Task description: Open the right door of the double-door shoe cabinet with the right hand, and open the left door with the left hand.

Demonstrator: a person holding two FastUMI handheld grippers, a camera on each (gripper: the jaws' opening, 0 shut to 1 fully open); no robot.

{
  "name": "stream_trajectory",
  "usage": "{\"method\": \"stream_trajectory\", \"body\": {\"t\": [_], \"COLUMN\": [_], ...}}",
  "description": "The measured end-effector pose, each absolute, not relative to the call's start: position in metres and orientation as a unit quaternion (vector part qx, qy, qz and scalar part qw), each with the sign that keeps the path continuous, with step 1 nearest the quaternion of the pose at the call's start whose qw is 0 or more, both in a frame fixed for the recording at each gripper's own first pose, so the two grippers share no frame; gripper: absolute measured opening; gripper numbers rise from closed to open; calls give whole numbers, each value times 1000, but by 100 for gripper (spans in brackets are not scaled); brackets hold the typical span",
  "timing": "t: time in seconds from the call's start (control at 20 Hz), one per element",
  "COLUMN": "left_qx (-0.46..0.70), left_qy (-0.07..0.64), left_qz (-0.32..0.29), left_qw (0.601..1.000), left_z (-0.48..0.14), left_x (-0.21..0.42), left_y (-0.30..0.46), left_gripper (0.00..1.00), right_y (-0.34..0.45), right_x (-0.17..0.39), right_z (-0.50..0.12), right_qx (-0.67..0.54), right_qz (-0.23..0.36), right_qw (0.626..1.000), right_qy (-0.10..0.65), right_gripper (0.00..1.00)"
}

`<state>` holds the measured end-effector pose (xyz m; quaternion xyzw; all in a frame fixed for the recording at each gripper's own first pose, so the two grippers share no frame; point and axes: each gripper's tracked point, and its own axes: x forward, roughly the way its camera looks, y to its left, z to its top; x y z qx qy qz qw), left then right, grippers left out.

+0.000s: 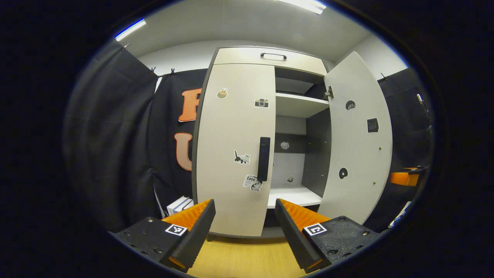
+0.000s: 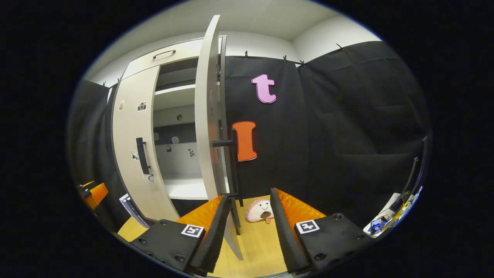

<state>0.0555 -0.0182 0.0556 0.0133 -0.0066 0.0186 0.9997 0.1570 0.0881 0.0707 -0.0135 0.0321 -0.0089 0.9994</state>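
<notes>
The shoe cabinet (image 1: 247,58) stands ahead, pale with dark edges. Its left door (image 1: 231,154) is closed, stickers on it, and a black vertical handle (image 1: 264,158) runs along its inner edge. My left gripper (image 1: 245,227) is open, low in front of that door and well short of the handle. The right door (image 1: 359,154) is swung wide open, baring the shelves (image 1: 297,104). In the right gripper view this door (image 2: 206,116) is edge-on, and the lower end of its black handle (image 2: 232,166) reaches down between the fingers of my open right gripper (image 2: 247,227).
A drawer with a dark pull (image 1: 273,56) tops the cabinet. A small plush toy (image 2: 259,210) lies on the wooden floor (image 1: 247,258) beyond the open door. White boxes (image 1: 179,204) sit left of the cabinet. Black cloth walls close in on both sides.
</notes>
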Motion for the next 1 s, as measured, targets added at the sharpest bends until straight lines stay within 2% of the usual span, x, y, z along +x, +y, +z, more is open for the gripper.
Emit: {"method": "stream_trajectory", "body": {"t": [0.2,0.25,0.3,0.4,1.0], "left_qx": [17,16,12,11,41], "left_qy": [-19,-20,-20,-18,-6], "left_qz": [12,12,9,1,9], "left_qw": [1000,1000,1000,1000,999], "left_z": [69,71,73,76,78], "left_x": [95,107,118,141,253], "left_y": [-29,-31,-35,-43,-47], "left_gripper": [94,94,94,94,94], "right_y": [81,80,80,76,56], "right_x": [156,156,156,157,158], "right_z": [73,73,73,72,79], "right_qx": [-2,3,5,1,12], "right_qz": [-28,-31,-34,-40,-83], "right_qw": [999,999,999,999,996], "right_qy": [28,28,27,27,15], "right_gripper": [75,87,93,99,99]}}
